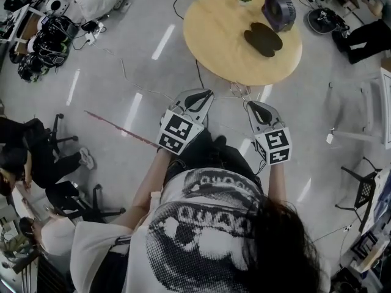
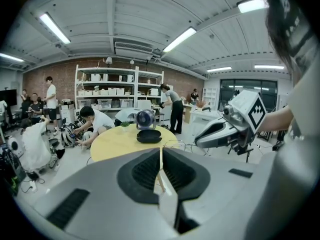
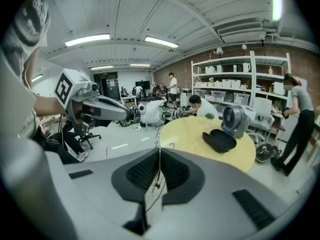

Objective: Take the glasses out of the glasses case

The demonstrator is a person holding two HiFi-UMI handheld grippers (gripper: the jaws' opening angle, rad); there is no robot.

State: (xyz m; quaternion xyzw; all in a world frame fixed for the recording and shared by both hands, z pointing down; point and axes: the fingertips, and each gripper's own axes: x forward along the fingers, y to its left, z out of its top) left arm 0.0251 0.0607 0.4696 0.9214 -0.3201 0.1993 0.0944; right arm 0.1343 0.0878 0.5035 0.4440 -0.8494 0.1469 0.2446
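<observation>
Ahead: left gripper (image 1: 204, 93), right gripper (image 1: 250, 104) (both closed) facing table (image 1: 214, 41).

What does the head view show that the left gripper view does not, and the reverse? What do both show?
Only the head view: the marker cube on the left gripper, and a thin red rod on the floor.
Only the left gripper view: white shelves against a brick wall, and ceiling lights.
Both: the round yellow table, the glasses case, the fan, the right gripper.
</observation>
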